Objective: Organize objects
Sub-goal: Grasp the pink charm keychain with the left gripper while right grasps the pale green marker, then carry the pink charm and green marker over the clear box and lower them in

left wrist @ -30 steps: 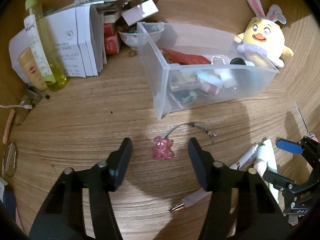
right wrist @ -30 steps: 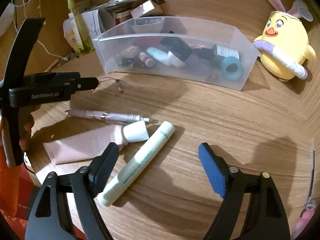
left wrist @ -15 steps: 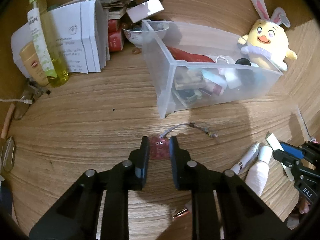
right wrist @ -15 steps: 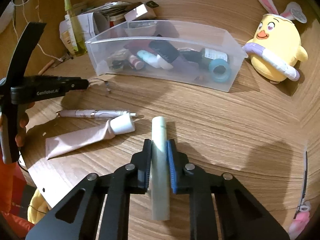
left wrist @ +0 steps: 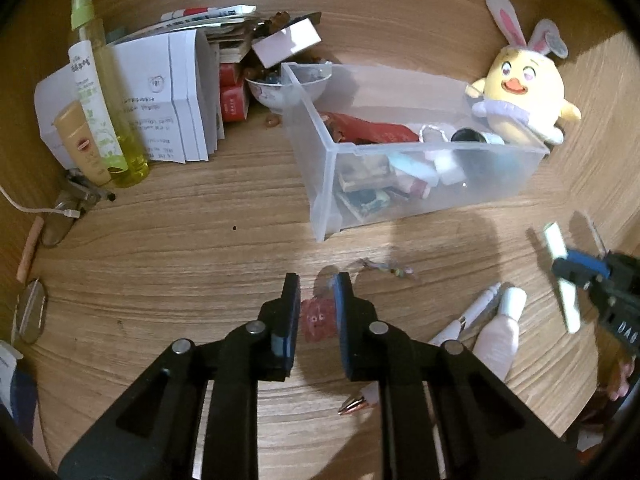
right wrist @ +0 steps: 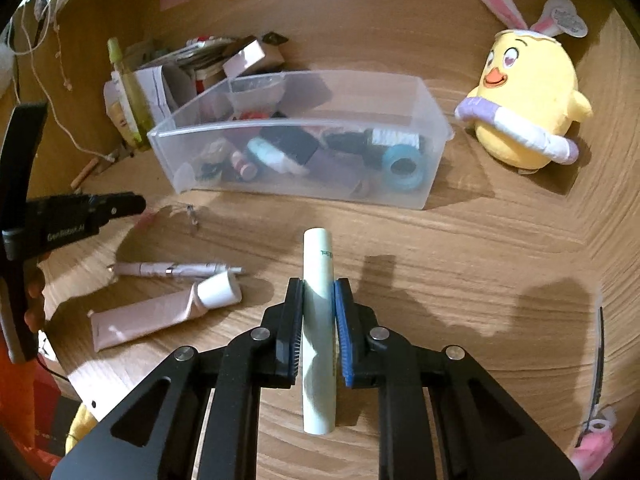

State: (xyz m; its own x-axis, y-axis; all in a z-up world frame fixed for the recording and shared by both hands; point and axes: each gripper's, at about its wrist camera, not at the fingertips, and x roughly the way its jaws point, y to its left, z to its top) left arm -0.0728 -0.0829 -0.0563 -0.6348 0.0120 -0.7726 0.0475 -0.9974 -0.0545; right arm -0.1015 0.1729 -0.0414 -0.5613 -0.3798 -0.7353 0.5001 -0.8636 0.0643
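Right gripper (right wrist: 318, 330) is clamping the pale green tube (right wrist: 318, 320), long axis pointing straight at the clear plastic bin (right wrist: 416, 200), bin ahead. Left gripper (left wrist: 317, 320) is pinching the red charm (left wrist: 318, 320), nearer the bin's short end.

Wood desk (right wrist: 480, 264): clear bin (right wrist: 432, 136), plush chick (right wrist: 528, 112), pink tube (right wrist: 160, 312), pen (right wrist: 176, 269).

Yellow plush chick (right wrist: 524, 92), pale green tube (right wrist: 318, 320), wood-grain table (right wrist: 460, 280).
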